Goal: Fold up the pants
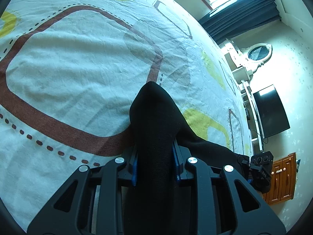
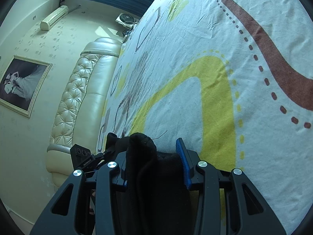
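The black pants [image 1: 154, 121] are bunched between the blue pads of my left gripper [image 1: 155, 164], which is shut on them above the bed sheet; the fabric sticks out past the fingertips and trails off to the right. My right gripper [image 2: 156, 166] is shut on another bunch of the black pants [image 2: 142, 148], with a fold of cloth filling the gap between its pads. The other gripper shows at the edge of each view, the right one in the left wrist view [image 1: 260, 168] and the left one in the right wrist view [image 2: 86, 156]. Most of the pants is hidden below the grippers.
A white bed sheet [image 1: 78, 62] with brown, yellow and grey shapes covers the bed [image 2: 195, 78]. A padded cream headboard [image 2: 82, 90] lies left in the right wrist view. A TV [image 1: 272, 111], shelves and a wooden cabinet [image 1: 281, 180] stand beyond the bed's edge.
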A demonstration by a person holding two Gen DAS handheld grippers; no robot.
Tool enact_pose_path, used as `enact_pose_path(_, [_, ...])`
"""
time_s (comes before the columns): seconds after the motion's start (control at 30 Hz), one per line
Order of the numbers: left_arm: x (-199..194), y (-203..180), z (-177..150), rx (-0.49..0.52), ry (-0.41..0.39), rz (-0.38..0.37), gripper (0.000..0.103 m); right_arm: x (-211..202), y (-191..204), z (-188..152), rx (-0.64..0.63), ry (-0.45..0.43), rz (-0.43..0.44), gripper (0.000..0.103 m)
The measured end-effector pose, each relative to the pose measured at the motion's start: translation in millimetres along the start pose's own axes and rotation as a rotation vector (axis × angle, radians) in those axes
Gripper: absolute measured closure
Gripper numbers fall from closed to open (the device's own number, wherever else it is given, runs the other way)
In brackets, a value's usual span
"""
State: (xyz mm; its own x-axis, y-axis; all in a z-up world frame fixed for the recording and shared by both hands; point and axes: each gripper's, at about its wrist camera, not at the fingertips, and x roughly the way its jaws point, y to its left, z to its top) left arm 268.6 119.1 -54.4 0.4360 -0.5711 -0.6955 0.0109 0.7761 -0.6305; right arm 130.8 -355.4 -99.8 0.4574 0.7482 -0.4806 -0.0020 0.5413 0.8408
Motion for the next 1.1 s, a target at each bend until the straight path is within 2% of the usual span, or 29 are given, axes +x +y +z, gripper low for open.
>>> enact_pose_path(0.17, [3, 8, 0, -0.009, 0.021, -0.046, 0.074, 0, -9, -2, 0.025, -0.006, 0.021, 0.063])
enact_pose_path(0.23, [1, 12, -2, -0.016, 0.031, -0.079, 0.066, -1, -13, -4, 0.052, -0.006, 0.040, 0.062])
enact_pose_path(0.3, [-4, 14, -5, -0.032, 0.035, -0.121, 0.055, -5, -12, -6, 0.070, -0.007, 0.050, 0.055])
enact_pose_path(0.37, [-12, 15, -12, -0.043, 0.028, -0.156, 0.042, -12, -8, -11, 0.072, -0.006, 0.045, 0.040])
enact_pose_path(0.4, [-18, 16, -17, -0.048, 0.022, -0.180, 0.033, -16, -6, -15, 0.074, -0.006, 0.044, 0.038])
enact_pose_path(0.5, [-38, 20, -37, -0.070, 0.016, -0.229, 0.023, -33, -5, -35, 0.069, 0.002, 0.034, 0.032])
enact_pose_path(0.7, [-67, 34, -96, -0.136, 0.038, -0.294, 0.022, -58, -8, -87, 0.084, 0.038, 0.056, 0.031])
enact_pose_path(0.8, [-72, 34, -119, -0.154, 0.048, -0.306, 0.021, -60, -5, -103, 0.077, 0.055, 0.061, 0.027])
enact_pose_path(0.97, [-65, 22, -131, -0.081, 0.056, -0.278, 0.019, -57, -2, -113, 0.098, 0.043, 0.059, 0.026])
enact_pose_path(1.1, [-59, 13, -130, -0.090, 0.049, -0.268, 0.014, -51, 3, -113, 0.089, 0.062, 0.026, 0.026])
